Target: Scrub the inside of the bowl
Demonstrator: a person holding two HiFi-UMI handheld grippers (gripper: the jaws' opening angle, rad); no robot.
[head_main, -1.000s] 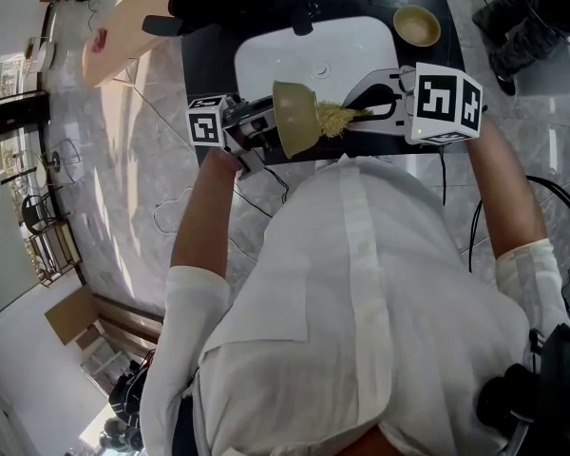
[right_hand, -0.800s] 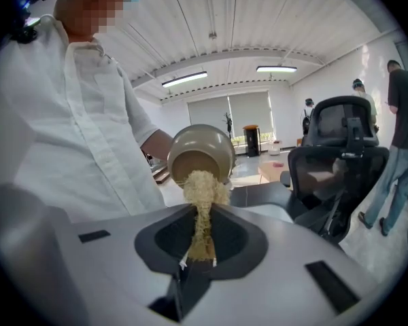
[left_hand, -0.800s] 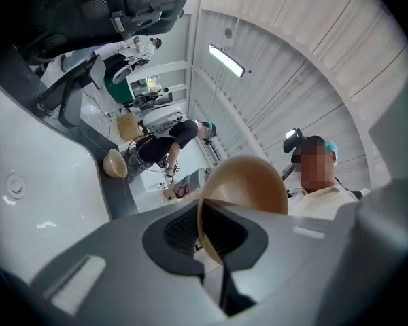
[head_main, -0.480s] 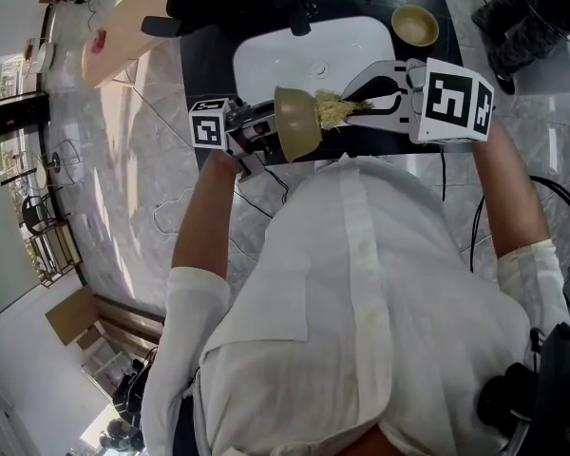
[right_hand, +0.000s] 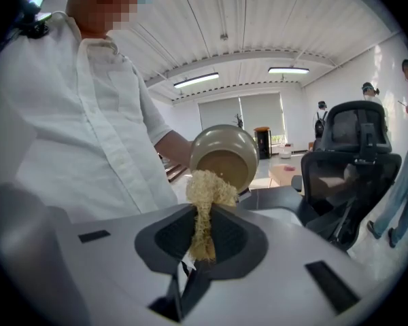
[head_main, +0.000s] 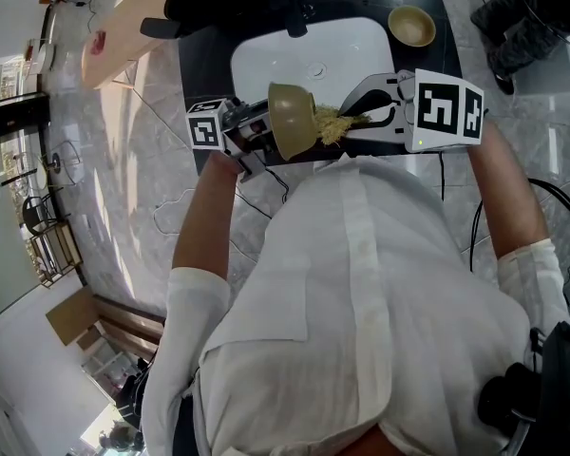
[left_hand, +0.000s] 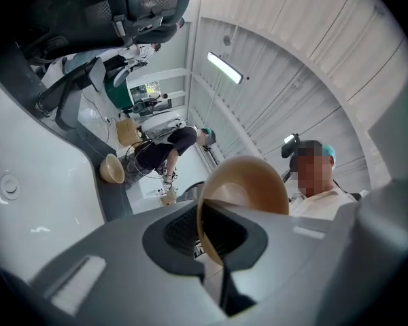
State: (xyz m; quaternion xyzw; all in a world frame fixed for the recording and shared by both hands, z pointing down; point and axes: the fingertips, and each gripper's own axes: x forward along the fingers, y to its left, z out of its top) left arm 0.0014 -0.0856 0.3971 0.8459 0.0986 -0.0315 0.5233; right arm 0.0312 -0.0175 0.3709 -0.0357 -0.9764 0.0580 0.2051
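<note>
Jaws of the left gripper (left_hand: 207,243) are pinched onto the rim of the tan bowl (left_hand: 248,185), with the bowl's wall between them. The bowl is held tipped on its side over the front edge of the white sink (head_main: 266,60), mouth toward the right gripper (right_hand: 202,240). The right jaws are nipped together on a pale fibrous scrubber (right_hand: 205,192); its frayed free end lies at the lower part of the bowl's mouth. A second bowl (head_main: 410,25) sits on the dark counter (head_main: 199,55), beyond the sink's right corner.
</note>
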